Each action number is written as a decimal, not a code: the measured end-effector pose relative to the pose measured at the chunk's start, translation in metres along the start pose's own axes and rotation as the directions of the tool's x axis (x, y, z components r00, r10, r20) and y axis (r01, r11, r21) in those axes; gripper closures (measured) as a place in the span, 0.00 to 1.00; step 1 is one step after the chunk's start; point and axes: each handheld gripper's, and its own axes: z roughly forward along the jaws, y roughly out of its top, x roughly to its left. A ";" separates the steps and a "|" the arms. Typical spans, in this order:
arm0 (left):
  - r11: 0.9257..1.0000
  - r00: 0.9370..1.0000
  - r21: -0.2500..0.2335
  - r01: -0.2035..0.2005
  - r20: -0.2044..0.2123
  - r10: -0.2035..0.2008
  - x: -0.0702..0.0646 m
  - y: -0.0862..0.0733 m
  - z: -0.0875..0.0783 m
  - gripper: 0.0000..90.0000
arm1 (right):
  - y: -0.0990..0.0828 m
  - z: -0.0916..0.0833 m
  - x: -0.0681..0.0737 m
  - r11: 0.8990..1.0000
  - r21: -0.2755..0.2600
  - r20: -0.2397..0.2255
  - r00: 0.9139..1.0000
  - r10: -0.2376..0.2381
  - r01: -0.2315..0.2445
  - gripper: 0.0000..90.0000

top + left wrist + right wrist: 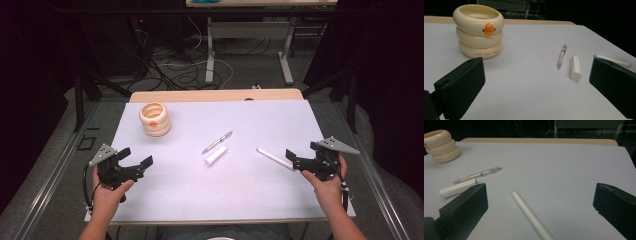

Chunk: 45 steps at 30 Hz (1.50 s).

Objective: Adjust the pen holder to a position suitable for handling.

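On white table (260, 195), slim white pen (274, 158) lies flat, capless.

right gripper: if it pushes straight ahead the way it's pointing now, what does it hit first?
Most likely the long white stick: in the right gripper view it lies on the table between the open jaws of the right gripper, just ahead. Whether the jaws would pass over it is unclear; height is hard to judge.
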 end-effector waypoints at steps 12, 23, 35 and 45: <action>0.999 1.000 0.033 0.016 -0.024 -0.015 0.002 0.000 0.004 0.01 | -0.002 0.000 0.002 1.000 0.006 0.017 1.000 0.018 -0.018 0.00; 0.996 0.996 0.082 0.046 -0.080 -0.039 0.000 0.016 0.021 0.02 | -0.003 0.000 0.001 1.000 0.022 0.019 1.000 0.015 -0.016 0.00; 0.997 0.993 0.063 0.041 -0.118 -0.033 0.000 0.054 0.038 0.07 | -0.003 0.003 0.004 0.999 0.032 0.012 1.000 0.016 -0.017 0.00; 0.996 0.989 0.087 -0.015 -0.143 0.027 -0.003 0.095 0.058 0.17 | -0.003 0.003 0.004 0.999 0.025 0.010 0.999 0.030 -0.030 0.01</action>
